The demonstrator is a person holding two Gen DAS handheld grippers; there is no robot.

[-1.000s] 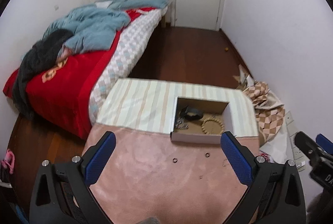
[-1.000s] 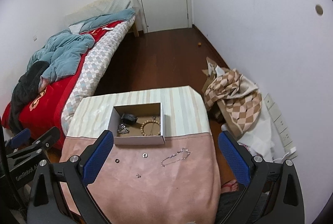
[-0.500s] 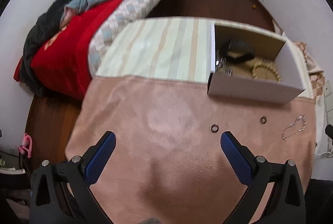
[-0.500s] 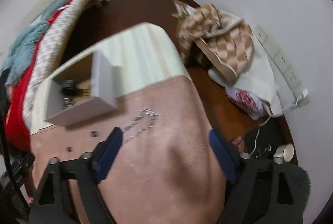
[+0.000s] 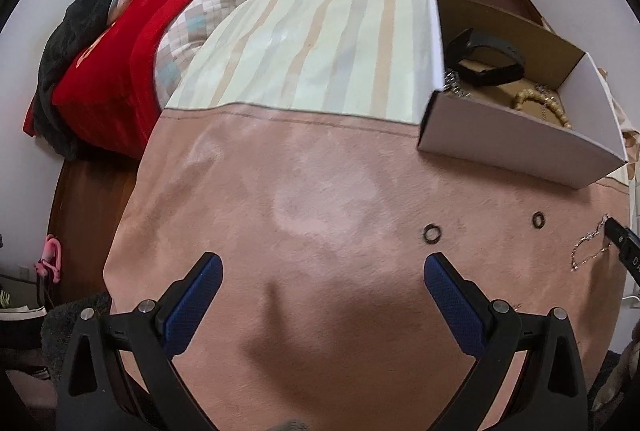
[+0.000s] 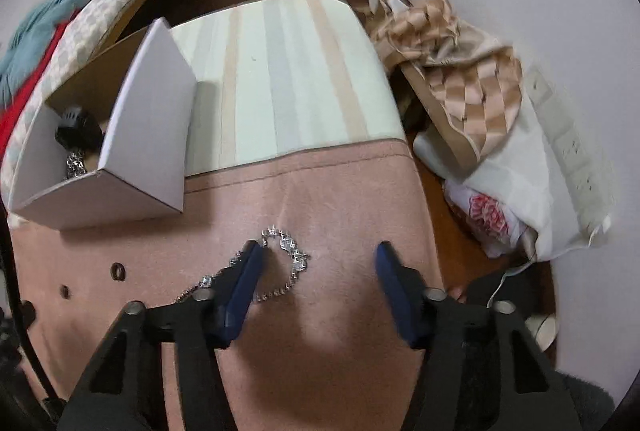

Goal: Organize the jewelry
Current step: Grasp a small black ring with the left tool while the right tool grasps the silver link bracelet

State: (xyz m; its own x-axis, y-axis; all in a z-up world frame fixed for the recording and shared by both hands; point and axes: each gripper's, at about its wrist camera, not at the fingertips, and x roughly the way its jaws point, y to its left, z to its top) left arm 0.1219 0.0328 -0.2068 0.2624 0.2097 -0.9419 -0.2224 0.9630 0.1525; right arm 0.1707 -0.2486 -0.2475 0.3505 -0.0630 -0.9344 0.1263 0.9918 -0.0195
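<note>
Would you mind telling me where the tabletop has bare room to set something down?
The striped cloth left of the white box is bare, as is the pink cloth ahead of the left tool. It is crowded near the two dark rings and the silver chain, where the right tool is closing around it.

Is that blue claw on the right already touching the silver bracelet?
Cannot tell. In the right wrist view, the right gripper straddles the silver bracelet; its closing jaws are not pinching it yet, but one finger overlaps the chain, hiding any contact.
</note>
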